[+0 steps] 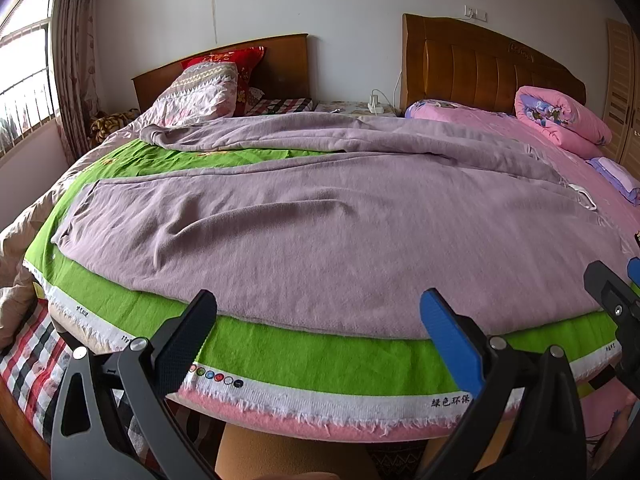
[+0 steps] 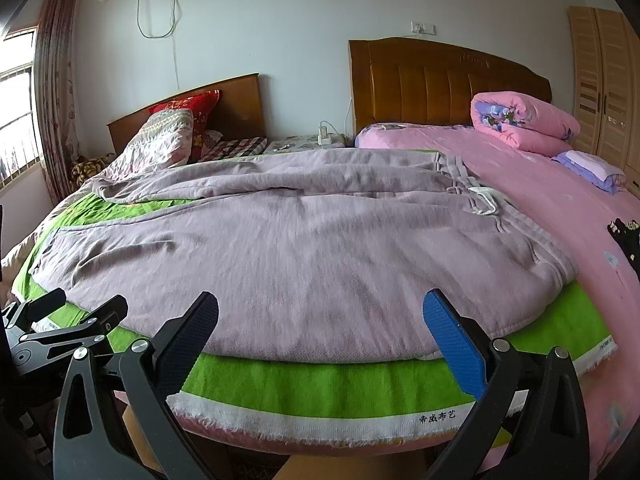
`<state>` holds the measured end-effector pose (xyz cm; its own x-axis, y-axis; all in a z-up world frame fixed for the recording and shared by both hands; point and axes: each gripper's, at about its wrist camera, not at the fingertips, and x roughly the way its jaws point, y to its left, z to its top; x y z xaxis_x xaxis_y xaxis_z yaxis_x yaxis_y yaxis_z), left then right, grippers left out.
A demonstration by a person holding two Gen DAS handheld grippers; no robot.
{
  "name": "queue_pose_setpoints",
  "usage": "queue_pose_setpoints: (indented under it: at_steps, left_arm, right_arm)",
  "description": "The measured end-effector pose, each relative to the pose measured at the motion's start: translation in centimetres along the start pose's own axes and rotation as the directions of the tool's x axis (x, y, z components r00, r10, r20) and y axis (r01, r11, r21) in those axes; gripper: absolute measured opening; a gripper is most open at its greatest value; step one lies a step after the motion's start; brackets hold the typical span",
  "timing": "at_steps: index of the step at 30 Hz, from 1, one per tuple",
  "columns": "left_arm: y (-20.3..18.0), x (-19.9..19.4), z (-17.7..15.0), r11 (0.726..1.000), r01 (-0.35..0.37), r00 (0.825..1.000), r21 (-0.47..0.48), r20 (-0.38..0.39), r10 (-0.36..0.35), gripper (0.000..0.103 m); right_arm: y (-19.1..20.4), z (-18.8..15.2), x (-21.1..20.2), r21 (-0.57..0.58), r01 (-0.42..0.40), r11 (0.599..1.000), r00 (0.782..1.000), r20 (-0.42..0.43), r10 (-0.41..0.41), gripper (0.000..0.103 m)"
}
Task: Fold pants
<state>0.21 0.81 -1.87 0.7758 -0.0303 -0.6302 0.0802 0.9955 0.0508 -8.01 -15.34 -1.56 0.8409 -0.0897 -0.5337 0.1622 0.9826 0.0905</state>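
Note:
Mauve pants (image 1: 320, 232) lie spread flat on a green cloth (image 1: 304, 360) over the bed. The legs run to the left and the waistband with a white drawstring (image 2: 486, 200) is at the right. They also show in the right wrist view (image 2: 304, 260). My left gripper (image 1: 320, 320) is open and empty, hovering at the pants' near edge. My right gripper (image 2: 322, 322) is open and empty at the near edge too, further right. Its fingers (image 1: 608, 284) show at the right of the left wrist view. The left gripper's fingers (image 2: 52, 300) show at the left of the right wrist view.
A pink sheet (image 2: 560, 200) covers the right bed with a rolled pink quilt (image 2: 524, 120) by the wooden headboard (image 2: 440, 80). Pillows and a patterned quilt (image 1: 200, 92) lie at the back left. A wardrobe (image 2: 604, 80) stands at the right. A window (image 1: 24, 60) is at the left.

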Motion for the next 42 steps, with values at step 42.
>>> queue_pose_setpoints:
  at_steps: [42]
  left_arm:
    - [2.9,32.0,29.7,0.822,0.568,0.760,0.046,-0.412,-0.502,0.100]
  right_arm:
    - [-9.6,25.3,39.4,-0.338,-0.458,0.822,0.811,-0.538,0.231,0.098]
